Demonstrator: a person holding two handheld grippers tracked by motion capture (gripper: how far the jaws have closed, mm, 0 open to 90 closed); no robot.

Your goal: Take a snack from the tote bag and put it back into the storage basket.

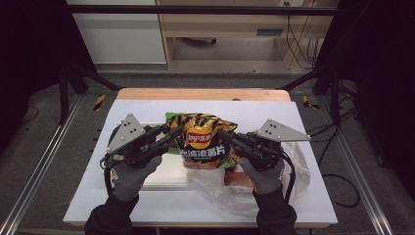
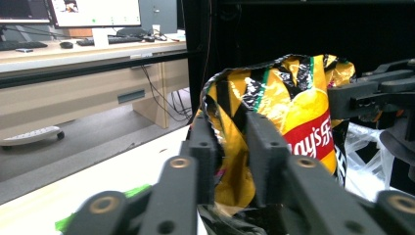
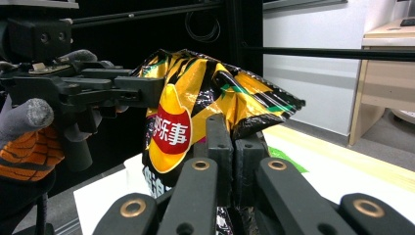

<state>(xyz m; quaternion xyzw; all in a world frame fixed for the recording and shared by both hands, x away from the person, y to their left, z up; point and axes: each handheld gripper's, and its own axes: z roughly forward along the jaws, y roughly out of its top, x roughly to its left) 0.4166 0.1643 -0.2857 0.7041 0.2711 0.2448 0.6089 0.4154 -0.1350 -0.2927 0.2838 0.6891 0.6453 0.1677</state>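
A yellow, black and red chip bag (image 1: 205, 139) is held upright above the white table top, between my two grippers. My left gripper (image 1: 176, 131) meets its upper left edge. In the left gripper view the jaws (image 2: 232, 132) pinch the crumpled foil of the bag (image 2: 293, 107). My right gripper (image 1: 222, 134) holds the upper right edge. In the right gripper view its jaws (image 3: 235, 132) are pressed together on a fold of the bag (image 3: 195, 98). Each gripper view also shows the other gripper at the bag's far side.
A white flat block (image 1: 166, 171) lies under the bag at the left. A crumpled clear plastic bag (image 1: 274, 191) with something red (image 1: 237, 178) in it lies at the right. A green packet (image 1: 172, 116) peeks out behind. The white sheet (image 1: 147, 205) has bare room in front.
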